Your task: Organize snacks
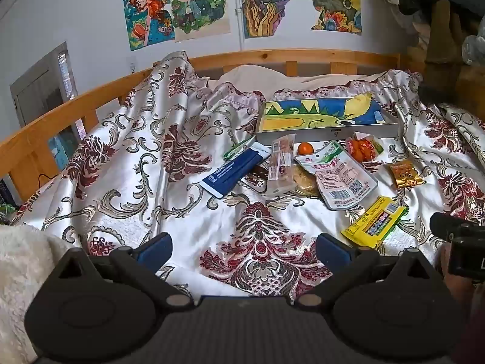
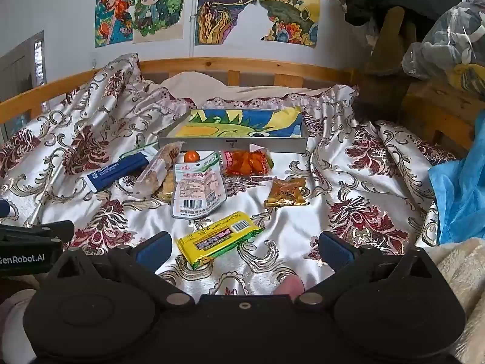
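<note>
Several snack packets lie on a patterned bedspread point(image 1: 169, 200) in front of a shallow grey tray point(image 1: 327, 133) lined with a colourful drawing. Among them are a yellow packet point(image 1: 374, 221) point(image 2: 216, 236), a white-green pouch point(image 1: 339, 176) point(image 2: 197, 186), a blue sachet point(image 1: 235, 168) point(image 2: 116, 170), a clear biscuit pack point(image 1: 280, 163) point(image 2: 157, 171), an orange-red packet point(image 1: 362, 148) point(image 2: 247, 162), a gold packet point(image 1: 404, 174) point(image 2: 286, 192) and a small orange ball point(image 1: 304, 148) point(image 2: 191, 156). My left gripper point(image 1: 242, 250) is open and empty, short of the pile. My right gripper point(image 2: 242, 250) is open and empty, just behind the yellow packet.
A wooden bed rail point(image 1: 272, 57) runs along the far and left sides under wall posters point(image 1: 194, 3). A blue plastic bag point(image 2: 460, 188) and a wooden post point(image 2: 391, 39) stand at the right. A fluffy white blanket point(image 1: 21, 261) lies at the near left.
</note>
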Motion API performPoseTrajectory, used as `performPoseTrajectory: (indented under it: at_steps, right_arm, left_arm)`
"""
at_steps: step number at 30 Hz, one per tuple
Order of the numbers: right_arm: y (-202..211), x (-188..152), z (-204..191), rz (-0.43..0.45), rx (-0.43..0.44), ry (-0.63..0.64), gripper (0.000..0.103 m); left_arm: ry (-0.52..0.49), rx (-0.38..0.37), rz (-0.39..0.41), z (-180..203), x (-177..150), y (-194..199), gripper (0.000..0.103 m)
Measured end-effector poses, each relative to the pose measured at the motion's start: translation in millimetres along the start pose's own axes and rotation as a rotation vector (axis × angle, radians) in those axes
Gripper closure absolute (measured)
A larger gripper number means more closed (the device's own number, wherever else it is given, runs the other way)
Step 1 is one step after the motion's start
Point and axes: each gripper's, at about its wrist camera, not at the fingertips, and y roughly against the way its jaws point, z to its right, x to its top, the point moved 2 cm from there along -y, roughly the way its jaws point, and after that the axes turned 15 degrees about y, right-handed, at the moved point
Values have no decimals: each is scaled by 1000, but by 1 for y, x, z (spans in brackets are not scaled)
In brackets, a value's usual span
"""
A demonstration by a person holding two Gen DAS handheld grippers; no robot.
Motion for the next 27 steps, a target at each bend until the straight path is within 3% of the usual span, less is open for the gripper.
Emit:
performPoseTrajectory:
  at_steps: [27]
  right_arm:
    - [4,0,2,15,8,-20,1]
  left_arm:
    - [7,3,14,-2,0,1,0]
